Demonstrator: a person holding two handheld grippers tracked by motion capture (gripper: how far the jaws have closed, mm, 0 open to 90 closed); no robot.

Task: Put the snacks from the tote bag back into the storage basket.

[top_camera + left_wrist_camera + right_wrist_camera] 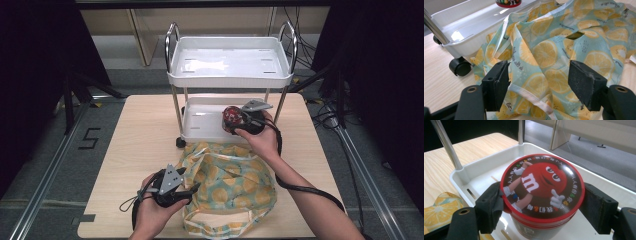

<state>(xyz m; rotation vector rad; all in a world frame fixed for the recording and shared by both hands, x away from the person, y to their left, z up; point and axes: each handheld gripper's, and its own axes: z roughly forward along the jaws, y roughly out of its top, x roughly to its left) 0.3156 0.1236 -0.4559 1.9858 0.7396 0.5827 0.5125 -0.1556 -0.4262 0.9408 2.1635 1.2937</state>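
While the tub is gripped by its rim alone, a slip is the main risk.
Left tool (192, 190): jaws spread around a fold of the lemon-print bag (554, 55) on the worktop (140, 145), apparently not pinching it; closing on loose cloth could drag the bag askew.
Right tool (541, 202): pads clamp the red-lidded candy tub (541, 183) at its lid edge, over the cart's lower tray (486, 167); the round lid could twist free.
Cart (230, 60): on castors, so a nudge may roll it.
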